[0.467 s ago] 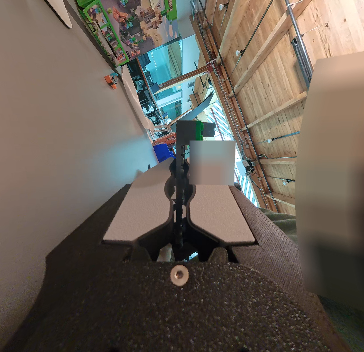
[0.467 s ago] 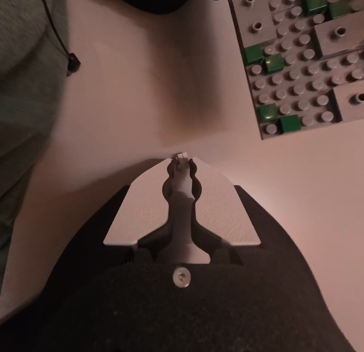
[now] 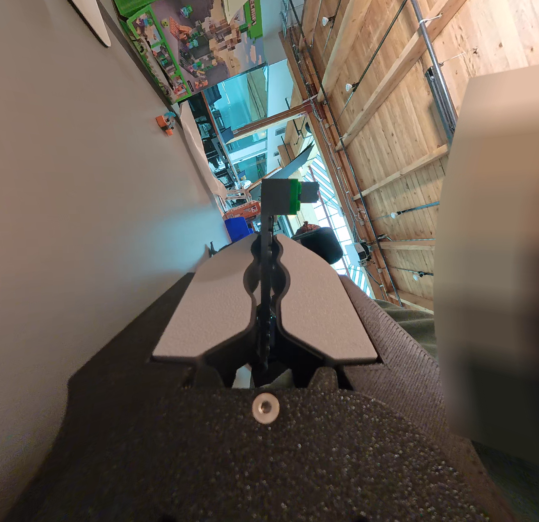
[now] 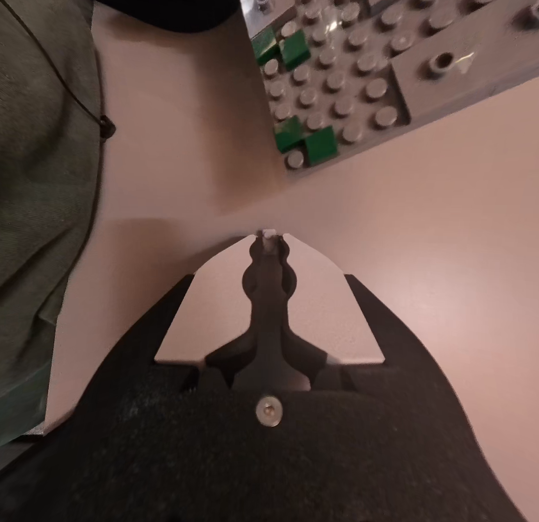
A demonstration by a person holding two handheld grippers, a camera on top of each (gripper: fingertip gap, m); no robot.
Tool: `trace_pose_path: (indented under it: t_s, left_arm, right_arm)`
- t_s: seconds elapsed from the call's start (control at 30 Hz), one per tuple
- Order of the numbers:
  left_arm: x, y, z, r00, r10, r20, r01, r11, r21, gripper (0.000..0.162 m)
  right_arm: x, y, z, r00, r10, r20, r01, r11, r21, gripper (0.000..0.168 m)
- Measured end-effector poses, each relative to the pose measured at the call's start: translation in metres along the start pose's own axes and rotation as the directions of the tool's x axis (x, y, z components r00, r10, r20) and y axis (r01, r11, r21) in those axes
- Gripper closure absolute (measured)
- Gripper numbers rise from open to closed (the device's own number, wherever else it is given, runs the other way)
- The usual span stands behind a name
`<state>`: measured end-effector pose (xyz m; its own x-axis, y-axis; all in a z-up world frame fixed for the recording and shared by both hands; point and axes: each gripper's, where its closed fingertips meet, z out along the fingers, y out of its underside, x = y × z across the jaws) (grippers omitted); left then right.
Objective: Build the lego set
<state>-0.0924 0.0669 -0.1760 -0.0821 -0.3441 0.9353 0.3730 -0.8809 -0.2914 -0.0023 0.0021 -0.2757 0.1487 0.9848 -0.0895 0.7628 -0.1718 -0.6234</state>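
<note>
My left gripper [image 3: 267, 239] is shut on the edge of a grey studded plate [image 3: 266, 289], held upright and seen edge-on; grey and green bricks [image 3: 287, 197] stick out from its far end. In the right wrist view the same grey plate [image 4: 344, 79] shows face-on at the upper right, with small green tiles [image 4: 319, 146] on it, lifted over the pale table [image 4: 175, 157]. My right gripper [image 4: 268, 236] is shut on a small pale piece [image 4: 269, 239] at its tips, below and left of the plate's corner.
A lego set box [image 3: 192, 38] stands at the table's far edge, with a small orange figure [image 3: 166, 124] near it. A person's green sleeve [image 4: 43, 157] fills the left of the right wrist view. A wooden ceiling [image 3: 393, 99] lies beyond. Spacing between my two grippers at the tips: around 15 cm.
The grey plate has come closer to my right gripper and turned in the right wrist view. The left wrist view has shifted slightly. Both grips are unchanged.
</note>
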Motion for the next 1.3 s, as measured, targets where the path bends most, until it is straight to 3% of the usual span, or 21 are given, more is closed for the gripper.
trace_pose_path:
  t_s: [0.03,0.37,0.5,0.67,0.83,1.3]
  left_arm:
    - [0.0,0.0,0.0,1.0,-0.001,0.001,0.001,1.0,0.001,0.156]
    - [-0.003,-0.001,0.0,1.0,0.002,0.016,-0.002,1.0,0.006,0.156]
    - [-0.005,-0.001,0.0,0.999,0.005,0.039,-0.006,1.0,0.014,0.156]
    - [-0.004,0.005,0.006,0.998,0.038,0.043,-0.037,0.999,-0.022,0.154]
    - [-0.003,0.007,0.007,0.998,0.036,0.05,-0.035,0.999,-0.024,0.156]
    - [-0.003,0.008,0.007,0.998,0.038,0.048,-0.036,0.999,-0.03,0.156]
  right_arm:
    - [0.0,0.001,0.001,1.0,-0.006,-0.002,0.006,1.0,-0.002,0.156]
    - [0.006,0.003,-0.005,0.991,-0.077,-0.108,0.075,0.997,-0.022,0.16]
    - [0.038,-0.016,-0.057,0.974,-0.081,-0.213,0.089,0.996,0.027,0.161]
    - [0.07,-0.076,-0.114,0.916,-0.161,-0.367,0.202,0.977,0.076,0.161]
    - [0.067,-0.111,-0.104,0.894,-0.287,-0.343,0.317,0.948,0.034,0.161]
    - [0.062,-0.12,-0.093,0.909,-0.336,-0.246,0.35,0.937,0.014,0.16]
